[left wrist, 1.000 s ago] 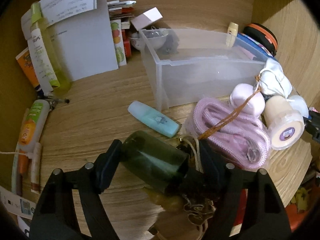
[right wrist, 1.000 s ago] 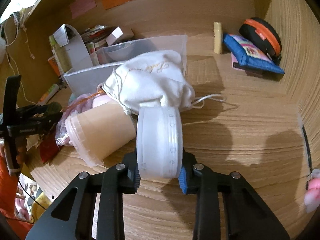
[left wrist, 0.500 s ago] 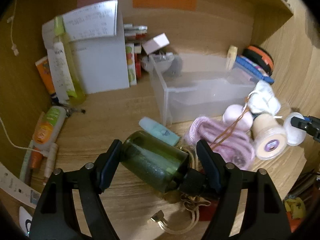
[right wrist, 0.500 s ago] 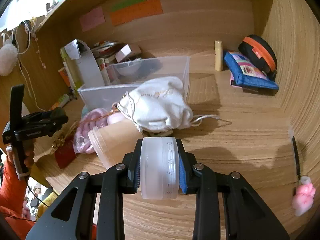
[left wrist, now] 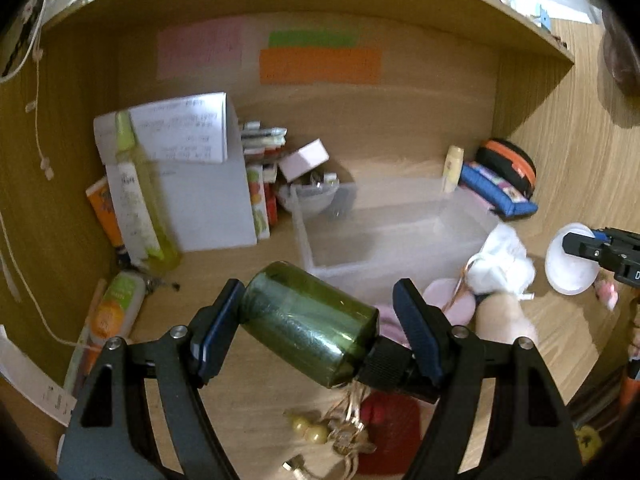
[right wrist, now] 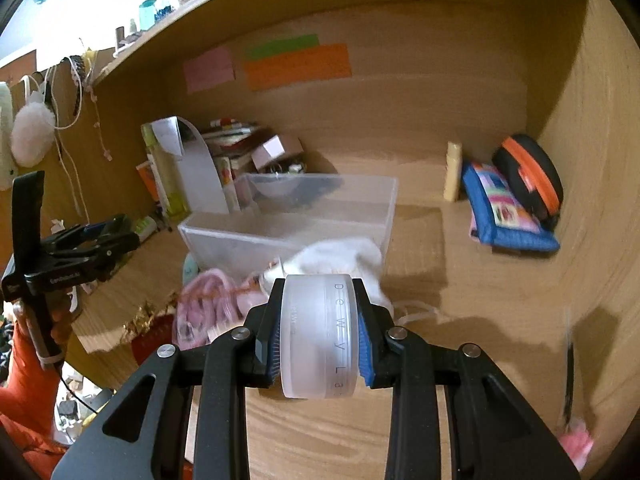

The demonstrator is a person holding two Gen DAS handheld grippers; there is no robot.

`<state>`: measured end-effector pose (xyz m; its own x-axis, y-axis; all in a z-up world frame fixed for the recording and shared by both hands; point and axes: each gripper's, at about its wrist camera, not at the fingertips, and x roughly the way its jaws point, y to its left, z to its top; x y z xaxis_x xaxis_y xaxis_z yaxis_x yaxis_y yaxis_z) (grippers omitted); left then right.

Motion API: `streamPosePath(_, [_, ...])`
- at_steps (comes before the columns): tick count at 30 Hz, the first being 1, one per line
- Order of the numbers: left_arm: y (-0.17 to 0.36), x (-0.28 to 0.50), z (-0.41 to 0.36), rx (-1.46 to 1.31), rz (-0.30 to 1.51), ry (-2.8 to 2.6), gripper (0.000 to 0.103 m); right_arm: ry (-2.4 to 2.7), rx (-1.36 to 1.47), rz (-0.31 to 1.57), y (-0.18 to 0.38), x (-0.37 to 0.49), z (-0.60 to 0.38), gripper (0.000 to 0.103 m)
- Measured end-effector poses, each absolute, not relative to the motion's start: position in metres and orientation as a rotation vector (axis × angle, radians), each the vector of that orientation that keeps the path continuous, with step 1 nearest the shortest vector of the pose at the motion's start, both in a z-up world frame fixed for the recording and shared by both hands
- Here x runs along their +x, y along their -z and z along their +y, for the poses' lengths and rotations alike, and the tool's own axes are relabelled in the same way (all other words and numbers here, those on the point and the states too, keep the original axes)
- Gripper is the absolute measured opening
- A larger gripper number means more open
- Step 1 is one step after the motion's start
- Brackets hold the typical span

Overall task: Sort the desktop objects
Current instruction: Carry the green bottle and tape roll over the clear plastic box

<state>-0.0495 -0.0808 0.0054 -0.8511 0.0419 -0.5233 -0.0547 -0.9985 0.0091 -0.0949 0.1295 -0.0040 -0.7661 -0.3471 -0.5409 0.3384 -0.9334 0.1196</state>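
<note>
My left gripper [left wrist: 320, 328] is shut on a dark green bottle [left wrist: 308, 322] with a black cap, held lying crosswise above the desk. My right gripper [right wrist: 318, 340] is shut on a frosted white jar [right wrist: 318, 336], held in the air in front of a clear plastic bin [right wrist: 288, 216]. The bin [left wrist: 384, 232] stands open in the middle of the desk. A white cloth pouch [right wrist: 340, 260], a pink bundle [right wrist: 204, 304] and a beige cup [left wrist: 504, 320] lie at the bin's near side. The right gripper with the jar [left wrist: 570, 264] shows at the right of the left wrist view.
A white box with a receipt [left wrist: 188, 184], tubes and a yellow-green bottle [left wrist: 140, 208] stand at the back left. A blue pouch [right wrist: 508, 216], an orange-black case [right wrist: 532, 176] and a cream stick [right wrist: 454, 176] are at the back right. A red card with beads [left wrist: 384, 428] lies near the front edge.
Both grippers have risen and pulled back from the desk with their objects; the bin and clutter look farther away. The bottle and the jar stay gripped.
</note>
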Motion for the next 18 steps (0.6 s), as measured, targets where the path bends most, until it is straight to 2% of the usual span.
streamPosePath(18, [-0.048,-0.108,-0.049,-0.729,0.046,-3.01,0.076,2.604,0.665,0.002,-0.047,-0.156,0.111,0.027])
